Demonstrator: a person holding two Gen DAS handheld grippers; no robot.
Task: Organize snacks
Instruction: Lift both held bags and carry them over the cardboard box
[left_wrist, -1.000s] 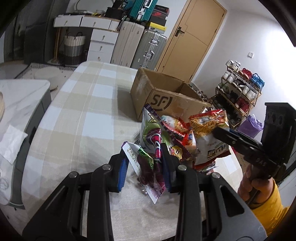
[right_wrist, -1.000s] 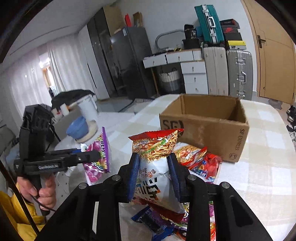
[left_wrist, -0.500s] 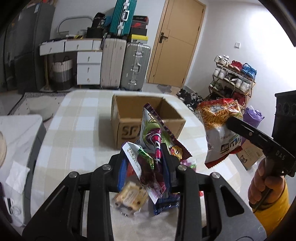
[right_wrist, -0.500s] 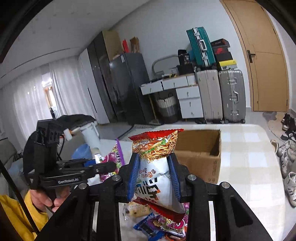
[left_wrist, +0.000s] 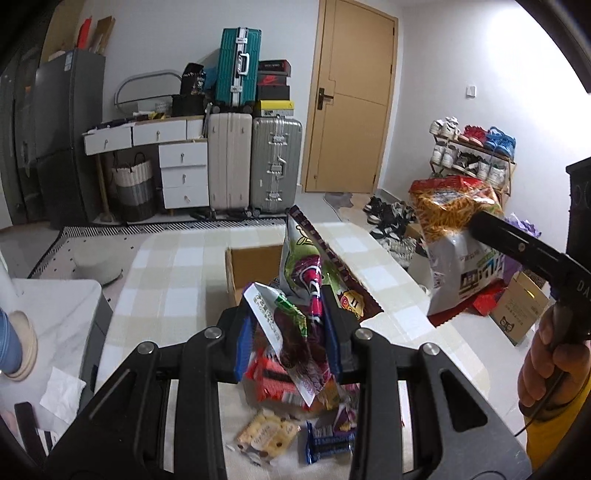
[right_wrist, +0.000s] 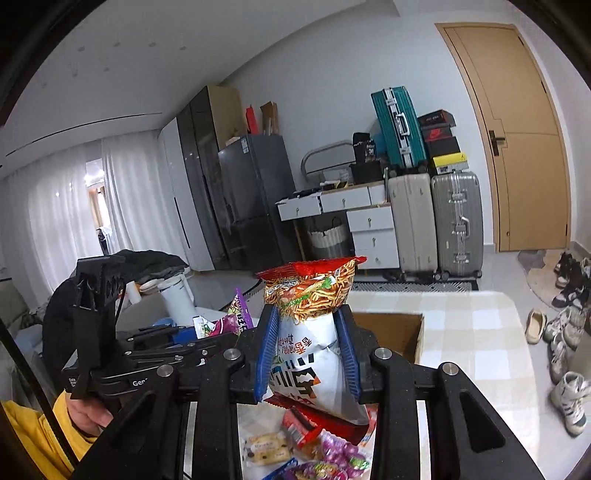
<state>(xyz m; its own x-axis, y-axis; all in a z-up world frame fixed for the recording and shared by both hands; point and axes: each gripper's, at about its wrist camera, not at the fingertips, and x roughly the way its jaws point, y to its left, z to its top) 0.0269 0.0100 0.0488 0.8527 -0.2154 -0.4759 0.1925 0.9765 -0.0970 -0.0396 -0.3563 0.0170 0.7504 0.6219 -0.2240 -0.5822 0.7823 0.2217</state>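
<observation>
2 packets hang clamped in my tools: left tool (left_wrist: 288, 332) on the purple snack bag (left_wrist: 306, 291), right tool (right_wrist: 306, 347) on the noodle-snack bag (right_wrist: 310, 317). Both have risen clear of the pile (left_wrist: 295, 413); the cardboard box (left_wrist: 251, 266) beyond waits.

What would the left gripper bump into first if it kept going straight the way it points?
Probably the open brown cardboard box on the checked table. The left gripper tilts downward, shut on a purple-and-green snack bag, and the box sits just beyond it. Depth is hard to judge, so it might pass above the box.
</observation>
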